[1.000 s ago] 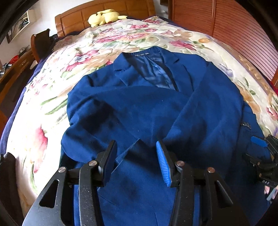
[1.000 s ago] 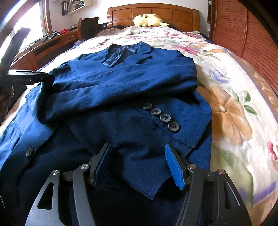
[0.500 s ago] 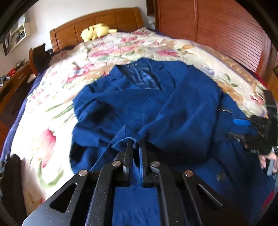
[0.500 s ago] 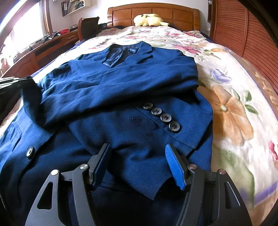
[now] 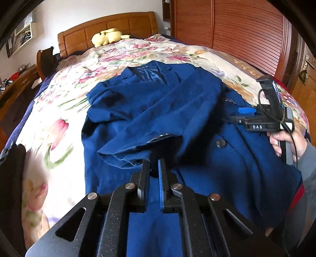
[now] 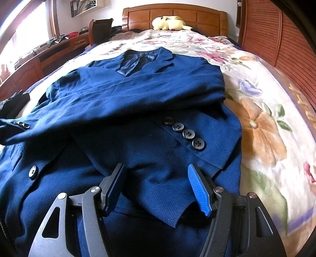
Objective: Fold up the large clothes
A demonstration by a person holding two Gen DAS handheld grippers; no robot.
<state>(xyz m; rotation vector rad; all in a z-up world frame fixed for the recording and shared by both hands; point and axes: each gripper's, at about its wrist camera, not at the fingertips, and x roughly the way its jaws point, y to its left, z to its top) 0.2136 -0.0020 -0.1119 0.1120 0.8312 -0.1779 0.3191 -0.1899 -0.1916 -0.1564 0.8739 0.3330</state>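
Note:
A navy blue suit jacket [image 5: 158,106] lies front up on the floral bedspread [image 5: 65,110], collar toward the headboard, both sleeves folded across the chest. My left gripper [image 5: 154,164] is shut on the jacket's lower front fabric and lifts it off the bed. My right gripper [image 6: 156,174] is open, its fingers spread just over the cuff [image 6: 197,142] with several dark buttons near the jacket's right edge. In the left wrist view the right gripper [image 5: 244,114] shows at the right, held by a hand.
A yellow plush toy [image 5: 107,36] lies by the wooden headboard [image 6: 173,13]. Wooden slatted wardrobe doors [image 5: 237,29] run along the right. A desk and a chair [image 6: 98,27] stand at the left. A dark cloth [image 5: 9,178] lies at the bed's left edge.
My left gripper closed on the jacket's lower front fabric and raised it, pulling back from the jacket. The right gripper stayed open over the buttoned cuff.

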